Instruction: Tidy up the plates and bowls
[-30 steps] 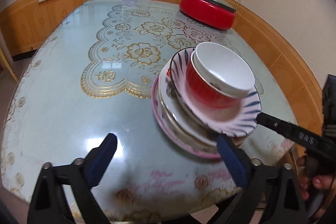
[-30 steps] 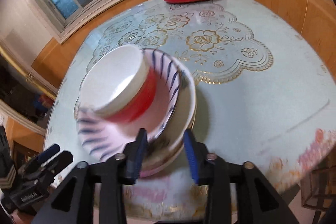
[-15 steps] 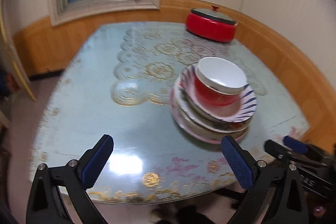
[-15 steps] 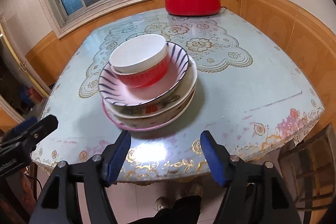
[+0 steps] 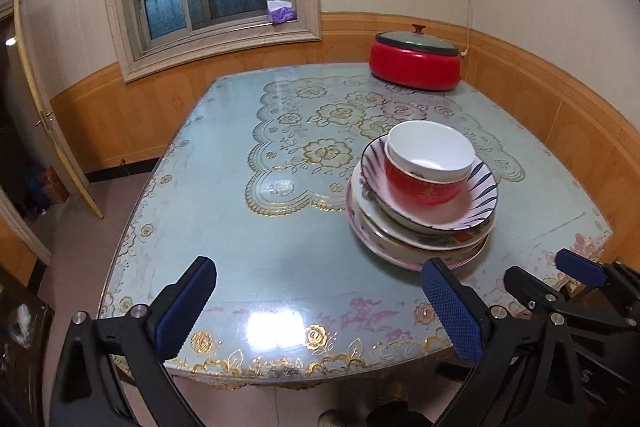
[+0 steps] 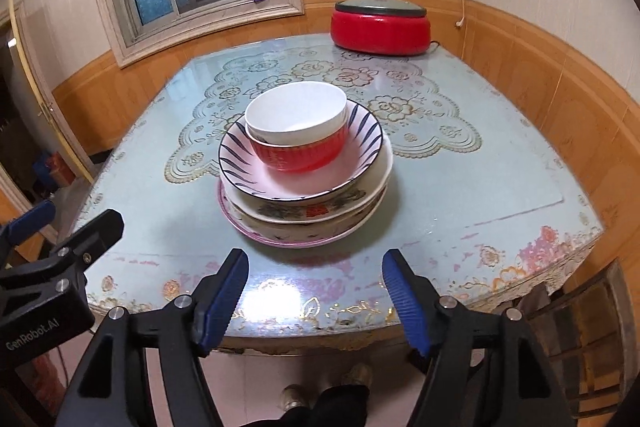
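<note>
The right gripper (image 6: 314,291) hangs over the near edge of the tabletop (image 6: 460,183). Its jaws are wide apart and hold nothing. The left gripper (image 5: 320,307) hangs over the near edge too, closer to the near left corner. Its jaws are also wide apart and hold nothing.

Just past the near edge sits the stack (image 6: 304,187). It is nearer the right edge than the left one. At the bottom is a pink plate (image 6: 288,239). On it lies a flower plate (image 6: 316,209). On that sits a striped bowl (image 6: 240,159). In the striped bowl sits a red bowl (image 6: 300,155), and a white bowl (image 6: 296,117) rests inside the red one. The two top bowls sit a bit toward the far left side of the striped bowl, not in the middle.

The plates and bowls all look stacked, big ones under small ones, so I think the job is about done. A good finish is to keep both grippers off the stack and not bump it. If anything gets fixed, it is a soft push on the red bowl to set it in the middle.

At the far right corner stands a red pot (image 6: 380,27) with a lid, well apart from the stack.
</note>
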